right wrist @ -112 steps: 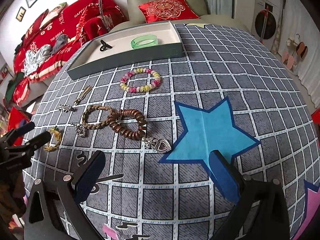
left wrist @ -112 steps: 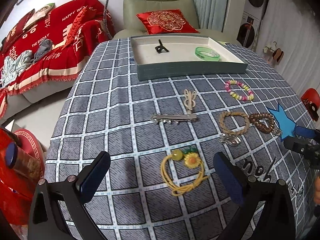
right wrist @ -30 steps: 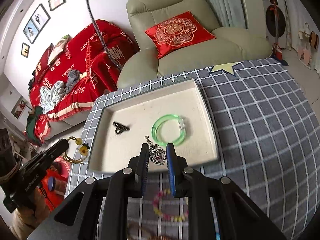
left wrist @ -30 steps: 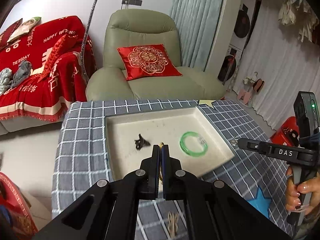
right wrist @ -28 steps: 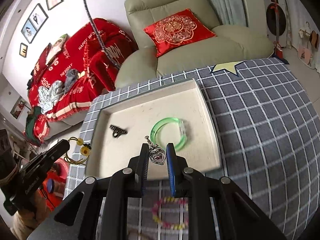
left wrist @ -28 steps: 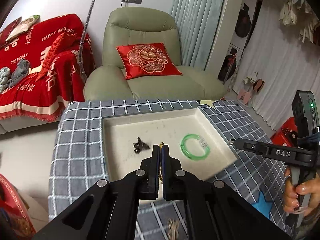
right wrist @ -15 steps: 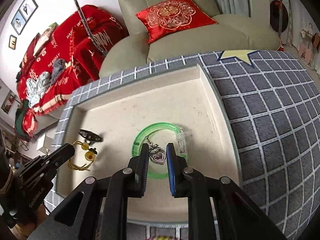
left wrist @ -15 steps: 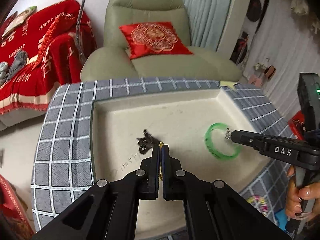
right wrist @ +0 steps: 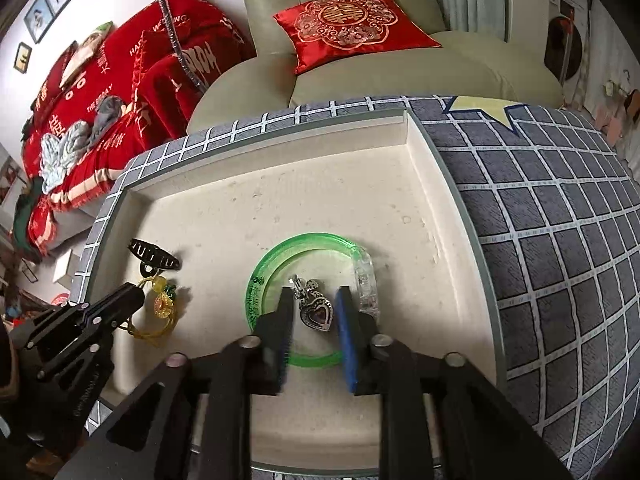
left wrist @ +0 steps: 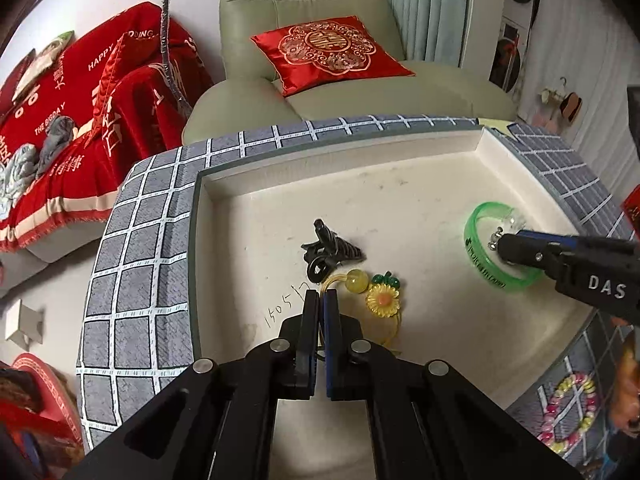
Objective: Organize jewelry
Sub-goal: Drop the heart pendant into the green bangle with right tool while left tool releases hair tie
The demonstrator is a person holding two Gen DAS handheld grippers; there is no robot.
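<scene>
Both grippers are low inside the cream tray [left wrist: 400,184] [right wrist: 280,200]. My left gripper [left wrist: 321,296] is shut on the cord of the yellow sunflower hair tie [left wrist: 382,300]; its beads and flower rest on the tray floor beside a black hair claw [left wrist: 328,250]. My right gripper [right wrist: 314,302] has its fingers parted around the silver heart pendant [right wrist: 316,312], which lies inside the green bangle [right wrist: 280,256]. The pendant does not look pinched. In the right wrist view the left gripper [right wrist: 134,298] and the hair tie [right wrist: 160,304] show at the tray's left.
The tray sits on a grey checked tablecloth [right wrist: 560,240]. A pink and yellow bead bracelet [left wrist: 568,412] lies on the cloth at the right. A green armchair with a red cushion [left wrist: 328,48] stands behind the table, and a red-covered sofa [left wrist: 60,100] to the left.
Both grippers have dropped down into the tray. The hair tie's flower now rests on the tray floor. The right fingers have spread apart, letting the pendant go inside the bangle.
</scene>
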